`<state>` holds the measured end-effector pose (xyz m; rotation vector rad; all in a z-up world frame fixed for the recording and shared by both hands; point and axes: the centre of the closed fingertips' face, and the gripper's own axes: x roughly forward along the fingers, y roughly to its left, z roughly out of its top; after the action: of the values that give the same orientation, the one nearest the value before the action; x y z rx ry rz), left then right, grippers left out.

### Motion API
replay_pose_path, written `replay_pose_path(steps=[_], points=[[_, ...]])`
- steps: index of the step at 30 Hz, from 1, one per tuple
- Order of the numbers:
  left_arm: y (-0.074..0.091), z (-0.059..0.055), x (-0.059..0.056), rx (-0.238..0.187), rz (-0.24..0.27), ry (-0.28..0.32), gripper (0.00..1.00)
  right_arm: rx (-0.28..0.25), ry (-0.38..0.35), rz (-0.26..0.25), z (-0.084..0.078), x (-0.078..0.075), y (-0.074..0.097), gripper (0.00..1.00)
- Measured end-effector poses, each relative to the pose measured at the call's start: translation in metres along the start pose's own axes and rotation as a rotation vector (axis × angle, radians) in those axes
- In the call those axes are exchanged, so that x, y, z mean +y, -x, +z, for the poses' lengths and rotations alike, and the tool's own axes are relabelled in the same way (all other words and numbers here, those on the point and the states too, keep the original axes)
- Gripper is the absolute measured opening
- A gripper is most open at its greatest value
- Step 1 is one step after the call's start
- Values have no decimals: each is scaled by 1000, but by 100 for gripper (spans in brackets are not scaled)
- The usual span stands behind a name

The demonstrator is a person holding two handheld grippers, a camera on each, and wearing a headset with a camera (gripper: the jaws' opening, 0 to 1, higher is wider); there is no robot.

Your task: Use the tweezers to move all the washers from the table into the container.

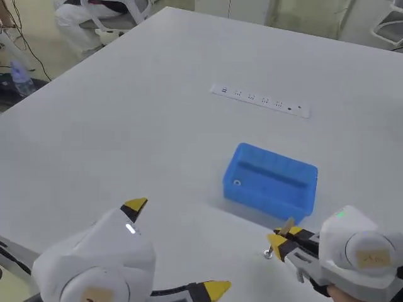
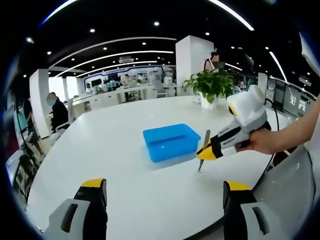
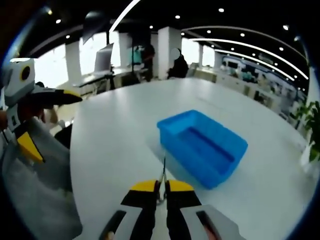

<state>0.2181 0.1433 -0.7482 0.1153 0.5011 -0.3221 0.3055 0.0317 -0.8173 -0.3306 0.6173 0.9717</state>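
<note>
Left tongs (image 2: 164, 186) wide open, empty, above bench (image 2: 125, 170). Right tongs (image 3: 162, 186) clamped on tweezers (image 3: 163, 171), tips down at bench near blue container (image 3: 202, 145)

We see a smooth matt white table (image 1: 126, 126), a blue plastic container (image 1: 264, 198) with a slight sheen, thin grey metal tweezers (image 2: 207, 137)

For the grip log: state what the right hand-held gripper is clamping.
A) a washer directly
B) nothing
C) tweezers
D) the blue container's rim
C: the right hand-held gripper has its jaws closed on the thin metal tweezers, tips pointing down at the table beside the blue container.
</note>
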Motion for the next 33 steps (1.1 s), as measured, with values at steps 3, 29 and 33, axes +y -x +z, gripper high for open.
replay_pose_path(steps=[3,29,33], points=[[2,2,5,-8,16,15,99,-1,-8,-1,1,-2,3,3],[21,18,4,-82,54,-3,99,-127,-27,-61,87,-47,39,3],[23,18,2,-78,46,4,99,-136,-28,-74,95,-58,35,3]])
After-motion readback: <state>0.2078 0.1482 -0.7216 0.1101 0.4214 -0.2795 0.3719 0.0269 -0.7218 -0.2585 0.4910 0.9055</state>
